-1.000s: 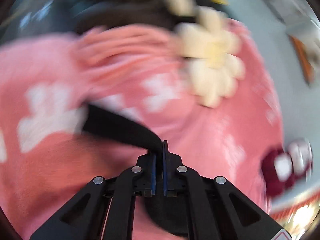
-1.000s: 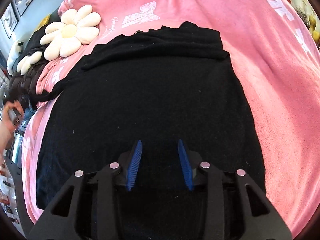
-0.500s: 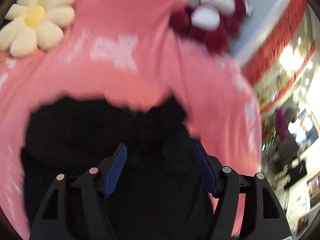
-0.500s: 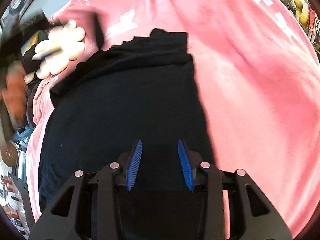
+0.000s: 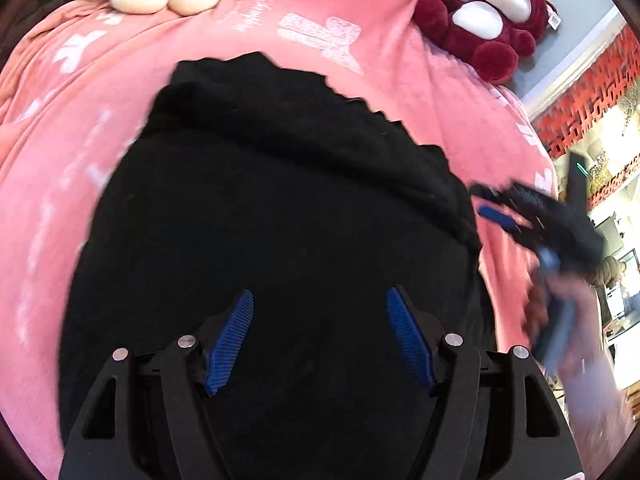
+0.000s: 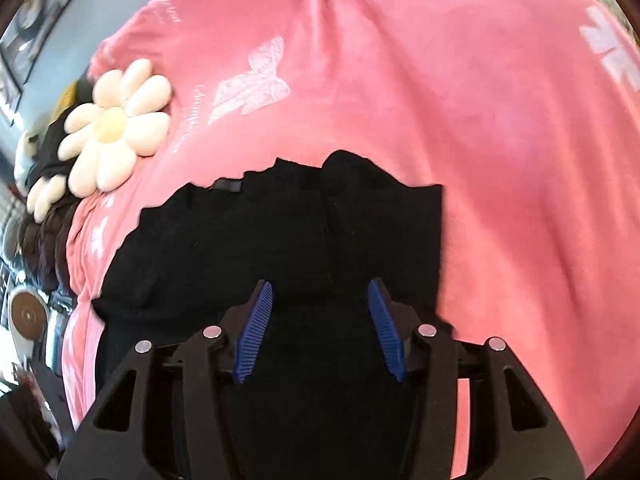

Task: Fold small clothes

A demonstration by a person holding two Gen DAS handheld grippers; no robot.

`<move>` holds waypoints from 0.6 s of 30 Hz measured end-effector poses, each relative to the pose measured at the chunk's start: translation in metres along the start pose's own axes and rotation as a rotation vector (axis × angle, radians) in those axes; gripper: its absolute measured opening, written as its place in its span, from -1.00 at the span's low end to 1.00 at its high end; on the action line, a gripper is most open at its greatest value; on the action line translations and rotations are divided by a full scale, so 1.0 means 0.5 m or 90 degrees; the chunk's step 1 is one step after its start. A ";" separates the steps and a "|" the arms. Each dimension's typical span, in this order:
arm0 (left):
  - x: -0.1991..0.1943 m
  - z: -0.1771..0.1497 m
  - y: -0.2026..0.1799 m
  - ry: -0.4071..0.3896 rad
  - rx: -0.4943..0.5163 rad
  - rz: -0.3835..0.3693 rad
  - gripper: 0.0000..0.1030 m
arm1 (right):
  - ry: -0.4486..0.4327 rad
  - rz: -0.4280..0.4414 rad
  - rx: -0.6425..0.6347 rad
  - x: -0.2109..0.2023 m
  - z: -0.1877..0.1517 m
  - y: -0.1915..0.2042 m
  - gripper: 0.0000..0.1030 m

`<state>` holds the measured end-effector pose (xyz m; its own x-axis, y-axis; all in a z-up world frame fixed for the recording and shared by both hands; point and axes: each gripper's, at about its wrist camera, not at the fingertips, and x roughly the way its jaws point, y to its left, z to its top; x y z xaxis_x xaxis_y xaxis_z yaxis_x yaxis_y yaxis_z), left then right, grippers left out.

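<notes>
A black garment (image 5: 280, 240) lies partly folded on a pink blanket (image 5: 60, 140), filling the centre and lower half of both views, with the left claw (image 5: 320, 340) and the right claw (image 6: 320, 332) poised over it, blue pads spread apart and empty. The next fold looks best made by pinching one edge cleanly, lifting low, and laying it square over the doubled upper band to avoid bunching.
</notes>
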<state>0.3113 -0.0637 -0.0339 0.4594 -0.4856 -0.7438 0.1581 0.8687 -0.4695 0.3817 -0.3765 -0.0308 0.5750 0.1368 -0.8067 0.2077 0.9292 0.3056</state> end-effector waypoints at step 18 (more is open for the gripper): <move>-0.016 0.081 0.080 -0.020 0.001 0.014 0.32 | -0.007 -0.070 -0.001 -0.006 -0.044 -0.044 -0.93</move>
<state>0.3492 -0.0210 -0.0275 0.4896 -0.4630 -0.7389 0.1488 0.8793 -0.4524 0.3581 -0.3895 -0.0464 0.5581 0.0306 -0.8292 0.2680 0.9391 0.2151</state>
